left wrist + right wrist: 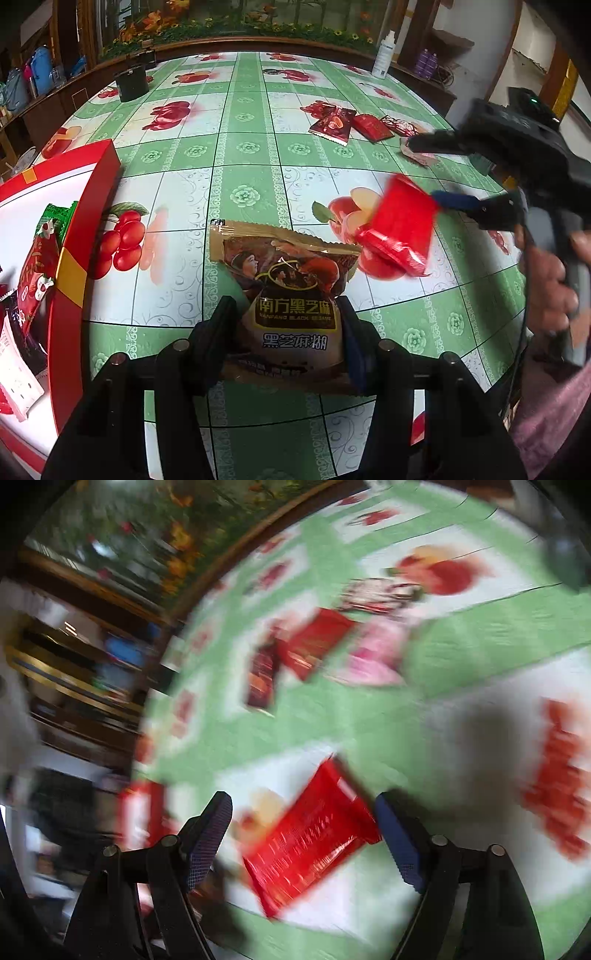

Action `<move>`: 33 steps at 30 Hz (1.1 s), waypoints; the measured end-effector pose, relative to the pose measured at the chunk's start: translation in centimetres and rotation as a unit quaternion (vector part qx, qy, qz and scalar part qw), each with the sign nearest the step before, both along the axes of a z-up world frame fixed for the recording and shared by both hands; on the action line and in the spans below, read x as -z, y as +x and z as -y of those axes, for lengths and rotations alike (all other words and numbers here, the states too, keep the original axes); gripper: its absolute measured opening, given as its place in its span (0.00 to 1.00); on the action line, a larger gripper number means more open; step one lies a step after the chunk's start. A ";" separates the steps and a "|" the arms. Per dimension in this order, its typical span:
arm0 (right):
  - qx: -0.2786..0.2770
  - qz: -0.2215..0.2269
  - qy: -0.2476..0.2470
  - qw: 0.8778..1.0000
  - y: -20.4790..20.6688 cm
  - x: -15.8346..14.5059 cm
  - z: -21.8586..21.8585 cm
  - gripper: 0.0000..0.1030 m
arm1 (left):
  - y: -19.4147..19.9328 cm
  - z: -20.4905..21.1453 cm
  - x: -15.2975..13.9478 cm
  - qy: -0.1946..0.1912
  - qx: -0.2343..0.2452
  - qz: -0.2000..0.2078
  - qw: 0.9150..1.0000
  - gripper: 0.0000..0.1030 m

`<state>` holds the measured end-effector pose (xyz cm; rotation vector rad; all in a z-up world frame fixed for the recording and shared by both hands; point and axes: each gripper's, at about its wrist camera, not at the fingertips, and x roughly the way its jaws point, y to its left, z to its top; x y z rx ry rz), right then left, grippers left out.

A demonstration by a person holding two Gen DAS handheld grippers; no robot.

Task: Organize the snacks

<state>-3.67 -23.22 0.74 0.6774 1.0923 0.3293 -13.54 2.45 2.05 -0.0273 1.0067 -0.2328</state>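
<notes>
The right wrist view is heavily motion-blurred. The right gripper [303, 834] enters from 6 o'clock with its jaws standing wide; a red snack packet [310, 845] lies tilted between them. The packet's upper right corner sits against the blue-padded finger [400, 843]; the opposite finger stands clear of it. Whether the packet rests on the green fruit-print tablecloth [461, 653] cannot be told. Toward 12 o'clock lies a cluster of packets: a second red packet [314, 642], a dark red packet [263, 679] beside it, a pink packet [376, 657], and a patterned dark packet [376, 592]. A red box [142, 812] shows at 9 o'clock.
</notes>
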 end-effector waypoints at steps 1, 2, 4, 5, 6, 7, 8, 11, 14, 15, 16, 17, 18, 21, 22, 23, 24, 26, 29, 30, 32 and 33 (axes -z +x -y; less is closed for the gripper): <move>0.010 -0.004 -0.005 1.000 0.4 0.2 0.0 0.78 | 0.0 0.0 0.0 0.001 0.000 0.002 1.000 0.51; 0.020 -0.002 -0.013 1.000 0.4 0.1 -0.1 0.78 | -0.1 0.1 0.0 0.002 0.000 0.003 1.000 0.51; 0.030 -0.012 -0.054 0.998 -0.1 -0.4 -0.4 0.78 | -0.1 0.1 0.0 0.003 0.000 0.004 1.000 0.51; 0.035 -0.018 -0.087 0.995 -0.5 -0.7 -0.8 0.80 | -0.1 0.2 0.0 0.003 0.000 0.005 1.000 0.51; 0.034 -0.020 -0.121 0.992 -1.0 -1.2 -1.6 0.80 | -0.1 0.2 0.0 0.003 -0.002 0.006 1.000 0.51; 0.030 -0.019 -0.131 0.991 -0.9 -1.3 -2.2 0.80 | -0.1 0.2 0.1 0.003 -0.002 0.008 1.000 0.51; 0.020 -0.023 -0.148 0.989 -0.9 -1.5 -3.4 0.80 | -0.1 0.2 0.1 0.004 -0.003 0.009 1.000 0.51; -0.006 -0.036 -0.202 0.979 -0.8 -1.0 -7.3 0.79 | -0.3 0.1 0.1 0.004 -0.004 0.011 1.000 0.51; -0.016 -0.028 -0.276 0.960 -0.7 -0.6 -10.5 0.80 | -0.6 -0.3 0.1 0.003 -0.008 0.011 1.000 0.51; -0.024 -0.022 -0.311 0.950 -0.7 -0.4 -11.8 0.78 | -0.7 -0.5 0.1 0.003 -0.010 0.011 1.000 0.51; -0.027 -0.017 -0.332 0.943 -0.8 -0.3 -12.4 0.77 | -0.7 -0.7 0.1 0.002 -0.011 0.012 1.000 0.51; -0.030 -0.004 -0.349 0.937 -1.1 -0.3 -13.0 0.74 | -0.7 -0.9 0.1 0.001 -0.013 0.012 1.000 0.51; -0.033 0.006 -0.347 0.937 -1.5 -0.3 -13.1 0.69 | -0.7 -0.9 0.1 0.000 -0.014 0.012 1.000 0.51; -0.035 0.011 -0.342 0.939 -2.2 -0.8 -11.8 0.47 | -0.7 -1.0 0.1 -0.002 -0.013 0.013 1.000 0.51; -0.038 0.010 -0.339 0.940 -2.4 -0.8 -11.3 0.47 | -0.8 -1.0 0.1 -0.002 -0.013 0.013 1.000 0.51; -0.042 0.009 -0.337 0.941 -2.6 -0.9 -10.4 0.47 | -0.8 -1.1 0.1 -0.004 -0.014 0.014 1.000 0.51; -0.042 0.011 -0.334 0.942 -3.1 -0.9 -9.7 0.47 | -0.8 -1.2 0.1 -0.008 -0.015 0.013 1.000 0.51; -0.036 0.015 -0.305 0.951 -3.7 -0.9 -8.1 0.46 | -0.9 -1.4 0.0 -0.017 -0.018 0.012 1.000 0.51; -0.030 0.014 -0.225 0.974 -4.0 -0.9 -5.6 0.46 | -1.1 -1.5 -0.3 -0.025 -0.018 0.011 0.999 0.49; -0.030 0.015 -0.207 0.978 -4.1 -1.0 -5.3 0.46 | -1.2 -1.7 -0.6 -0.031 -0.018 0.014 0.999 0.49; -0.041 0.022 -0.164 0.985 -4.4 -1.4 -5.1 0.46 | -1.4 -2.0 -1.4 -0.035 -0.019 0.026 0.999 0.45; -0.047 0.025 -0.150 0.987 -4.5 -1.6 -5.4 0.46 | -1.6 -2.2 -1.8 -0.035 -0.021 0.031 0.999 0.39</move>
